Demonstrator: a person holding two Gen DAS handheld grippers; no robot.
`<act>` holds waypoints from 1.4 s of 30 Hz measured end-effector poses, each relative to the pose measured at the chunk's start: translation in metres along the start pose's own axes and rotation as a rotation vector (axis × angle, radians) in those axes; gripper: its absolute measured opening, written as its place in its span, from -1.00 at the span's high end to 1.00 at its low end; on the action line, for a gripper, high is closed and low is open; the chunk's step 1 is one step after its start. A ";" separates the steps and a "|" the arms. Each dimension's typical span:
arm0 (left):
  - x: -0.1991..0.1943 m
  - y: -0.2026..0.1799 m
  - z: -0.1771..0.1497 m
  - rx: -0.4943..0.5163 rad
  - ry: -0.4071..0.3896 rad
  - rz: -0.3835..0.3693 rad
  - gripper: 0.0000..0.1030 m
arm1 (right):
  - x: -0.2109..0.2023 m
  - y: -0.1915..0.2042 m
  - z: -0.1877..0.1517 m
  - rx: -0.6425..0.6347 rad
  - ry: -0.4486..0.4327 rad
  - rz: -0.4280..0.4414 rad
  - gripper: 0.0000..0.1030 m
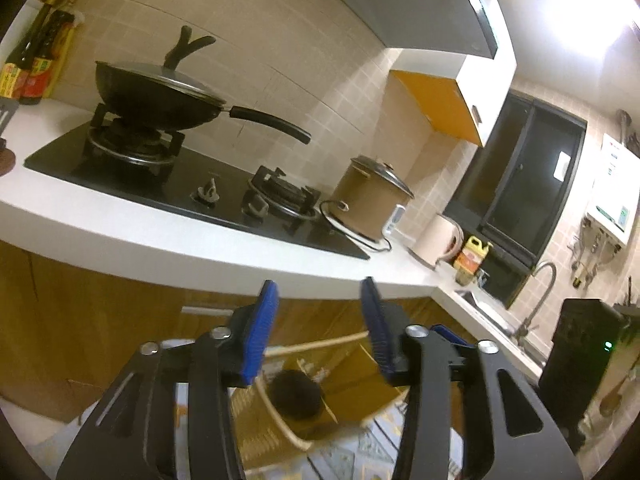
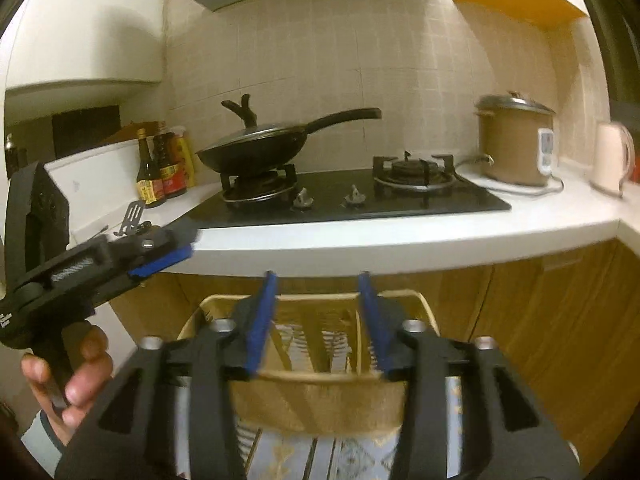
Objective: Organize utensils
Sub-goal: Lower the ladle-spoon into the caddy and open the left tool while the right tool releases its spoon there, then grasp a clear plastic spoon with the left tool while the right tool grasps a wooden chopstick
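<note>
Blue-padded jaws stand apart on both tools, nothing between them: the right gripper hangs over a pale woven basket that sits low in front of the wooden cabinet doors, its near rim just beyond the fingertips and slightly below them. The left gripper hovers above the same basket's left side, where a dark round object lies inside; what that object is cannot be made out.

A hand at the lower left of the right wrist view grips the left tool's handle, with that tool aimed rightward toward the basket.

The basket's long axis appears to run left to right, parallel to the white counter edge above it. It lies straight ahead of the right gripper, which looks the nearer of the two to its middle.

One utensil shows clearly: a slotted metal spatula standing on the counter's left end, blade upward, near the sauce bottles. It lies up and to the left of both grippers, likely closer to the left one.

Farther back sit a lidded wok on the hob and a brown rice cooker at right.
</note>
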State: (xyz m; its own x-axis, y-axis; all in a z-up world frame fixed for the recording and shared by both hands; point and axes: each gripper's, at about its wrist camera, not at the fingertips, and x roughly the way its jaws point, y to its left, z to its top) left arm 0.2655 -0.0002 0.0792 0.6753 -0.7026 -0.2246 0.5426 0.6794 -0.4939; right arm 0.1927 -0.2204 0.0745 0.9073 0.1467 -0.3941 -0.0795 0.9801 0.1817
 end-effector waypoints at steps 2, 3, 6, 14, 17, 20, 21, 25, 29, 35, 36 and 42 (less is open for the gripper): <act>-0.011 -0.001 0.000 0.000 0.002 0.013 0.07 | -0.008 -0.008 -0.003 0.040 0.028 0.020 0.04; -0.018 -0.002 0.000 0.004 0.012 0.020 0.07 | -0.013 -0.012 -0.004 0.060 0.043 0.026 0.04; -0.038 -0.005 -0.004 0.014 0.024 0.050 0.07 | -0.034 -0.023 -0.008 0.110 0.064 0.029 0.04; -0.084 -0.007 -0.030 0.019 0.169 0.095 0.07 | -0.074 -0.054 -0.039 0.256 0.218 0.022 -0.17; -0.086 -0.014 -0.045 0.054 0.257 0.132 0.06 | -0.080 -0.060 -0.058 0.300 0.281 0.013 -0.17; -0.078 -0.027 -0.070 0.132 0.365 0.186 0.03 | -0.081 -0.061 -0.078 0.303 0.349 -0.019 -0.17; -0.073 -0.032 -0.080 0.164 0.409 0.197 0.02 | -0.079 -0.061 -0.086 0.306 0.384 -0.031 -0.17; -0.051 -0.041 -0.121 0.240 0.551 0.252 -0.11 | -0.072 -0.064 -0.115 0.335 0.504 -0.043 -0.17; -0.037 -0.035 -0.143 0.258 0.595 0.305 -0.13 | -0.075 -0.062 -0.139 0.302 0.577 -0.067 -0.17; -0.011 -0.022 -0.158 0.231 0.665 0.343 -0.13 | -0.074 -0.047 -0.158 0.186 0.626 -0.130 -0.17; -0.006 -0.021 -0.160 0.235 0.675 0.347 -0.13 | -0.074 -0.047 -0.160 0.190 0.631 -0.126 -0.17; 0.017 -0.016 -0.163 0.246 0.751 0.430 -0.13 | -0.070 -0.059 -0.167 0.232 0.665 -0.136 -0.17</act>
State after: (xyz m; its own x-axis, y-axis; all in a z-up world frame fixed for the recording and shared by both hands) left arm 0.1867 -0.0574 -0.0535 0.3873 -0.2713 -0.8811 0.4681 0.8812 -0.0655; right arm 0.0644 -0.2663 -0.0594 0.4532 0.1480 -0.8791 0.1729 0.9528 0.2496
